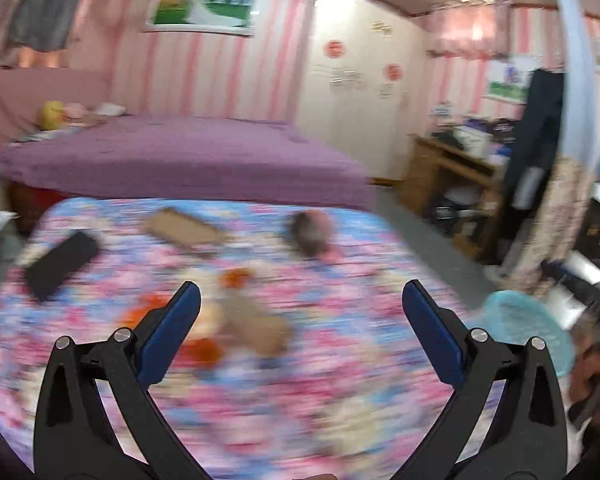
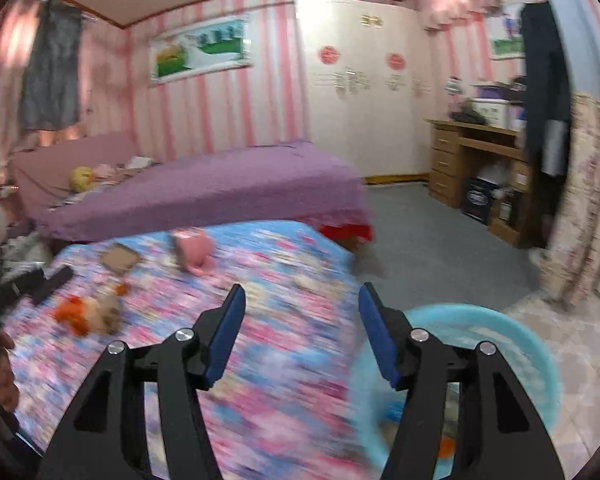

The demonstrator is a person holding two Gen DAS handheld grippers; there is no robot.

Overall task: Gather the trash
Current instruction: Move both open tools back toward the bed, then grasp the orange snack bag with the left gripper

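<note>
Left tongs (image 1: 301,300) spread wide and empty; right tongs (image 2: 302,306) partly open, also empty. Orange-and-tan scraps (image 1: 236,320) on floral tabletop (image 1: 340,360) judged light, crumpling (pinch mid-bulk), bound for blue basket (image 2: 532,344).

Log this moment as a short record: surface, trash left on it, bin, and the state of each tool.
surface: floral bedspread, blurred by motion
trash on it: orange scraps, cardboard piece, pink item, black flat object
bin: light blue basket on the floor, right of the bedspread, some bits inside
left tool: open, nothing between the pads
right tool: open, nothing between the pads
background: purple bed, white wardrobe, wooden desk
</note>
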